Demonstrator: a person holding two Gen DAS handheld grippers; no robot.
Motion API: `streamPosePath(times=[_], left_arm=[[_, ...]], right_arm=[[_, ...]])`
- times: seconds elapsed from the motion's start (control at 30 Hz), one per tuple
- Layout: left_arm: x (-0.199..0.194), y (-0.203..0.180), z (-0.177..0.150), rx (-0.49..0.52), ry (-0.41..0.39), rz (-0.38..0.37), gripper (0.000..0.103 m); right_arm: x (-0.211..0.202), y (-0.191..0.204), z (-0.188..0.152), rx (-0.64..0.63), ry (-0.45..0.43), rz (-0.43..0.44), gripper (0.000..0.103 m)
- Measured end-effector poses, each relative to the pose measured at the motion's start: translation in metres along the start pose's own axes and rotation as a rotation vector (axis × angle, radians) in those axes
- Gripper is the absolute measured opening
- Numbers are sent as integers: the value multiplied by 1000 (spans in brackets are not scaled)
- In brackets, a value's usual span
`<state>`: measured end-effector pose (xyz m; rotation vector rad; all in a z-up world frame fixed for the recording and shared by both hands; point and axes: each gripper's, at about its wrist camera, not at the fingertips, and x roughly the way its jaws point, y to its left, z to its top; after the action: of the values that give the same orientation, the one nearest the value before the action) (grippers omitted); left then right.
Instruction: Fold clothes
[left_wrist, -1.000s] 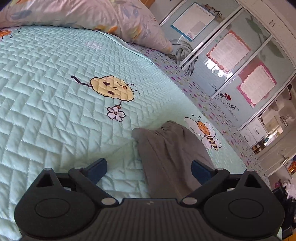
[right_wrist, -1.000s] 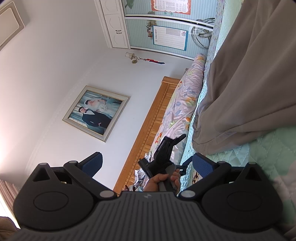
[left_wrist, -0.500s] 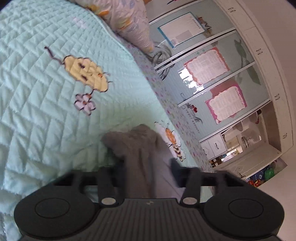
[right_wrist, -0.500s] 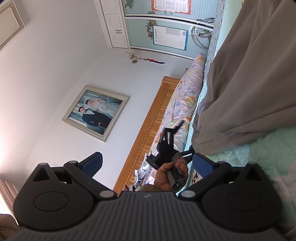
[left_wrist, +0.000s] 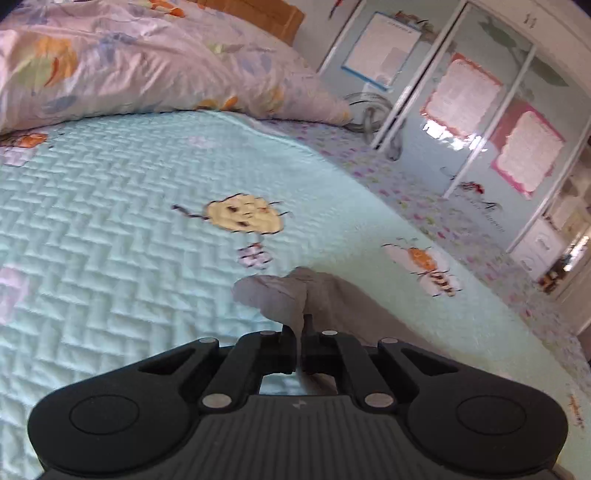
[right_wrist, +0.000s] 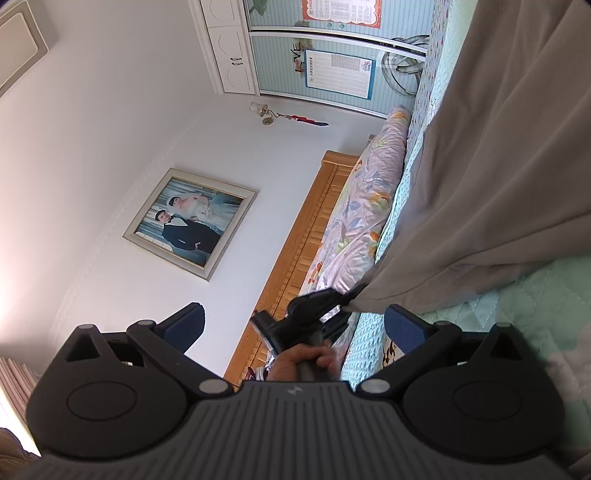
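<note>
A grey garment (left_wrist: 295, 291) lies on the mint quilted bedspread (left_wrist: 110, 221). In the left wrist view my left gripper (left_wrist: 300, 325) is shut on a bunched corner of it, and the cloth rises between the jaws. The right wrist view, rolled on its side, shows the same garment (right_wrist: 498, 166) spread wide, with its corner pulled to a point by the left gripper (right_wrist: 314, 306) in a person's hand (right_wrist: 306, 362). My right gripper (right_wrist: 295, 319) stands open near the bed's edge, apart from the cloth, its blue pads (right_wrist: 188, 317) holding nothing.
A floral duvet (left_wrist: 129, 62) is piled at the head of the bed against the wooden headboard (right_wrist: 314, 229). Wardrobe doors with posters (left_wrist: 461, 110) run along the far side of the bed. A framed photo (right_wrist: 192, 221) hangs on the wall.
My left gripper went from wide open to shut on the garment's corner and then rose, lifting that corner. The right gripper kept still.
</note>
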<state>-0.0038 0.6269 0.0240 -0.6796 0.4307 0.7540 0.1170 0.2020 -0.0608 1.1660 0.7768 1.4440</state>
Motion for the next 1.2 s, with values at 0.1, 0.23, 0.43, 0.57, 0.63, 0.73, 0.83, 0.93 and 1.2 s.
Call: streamPosePath(times=[0.1, 0.23, 0.43, 0.57, 0.63, 0.73, 0.83, 0.93, 1.2], left_arm=[[12, 21, -11, -13, 37, -1, 5], [16, 42, -27, -72, 0, -104, 23], [-22, 44, -28, -149, -76, -80, 80], [-71, 39, -37, -159, -74, -178, 80], [-97, 38, -47, -184, -68, -236, 82], [-130, 37, -70, -158, 7, -288, 83], [-161, 39, -95, -62, 120, -340, 86], [-195, 46, -121, 49, 162, -359, 94], [-235, 57, -202, 336, 225, -347, 98]], right_arm=[[0, 0, 0, -2, 1, -2, 103], [1, 1, -1, -5, 3, -3, 103], [2, 1, -1, -16, 13, -10, 103], [4, 5, -1, -29, 26, -24, 103], [4, 7, -1, -25, 30, -29, 103], [-1, 11, 1, 9, 20, -38, 103], [-20, 37, 1, 6, 3, -144, 103], [-53, 79, -8, -68, 23, -274, 103], [-177, 147, -78, -156, 160, -702, 52]])
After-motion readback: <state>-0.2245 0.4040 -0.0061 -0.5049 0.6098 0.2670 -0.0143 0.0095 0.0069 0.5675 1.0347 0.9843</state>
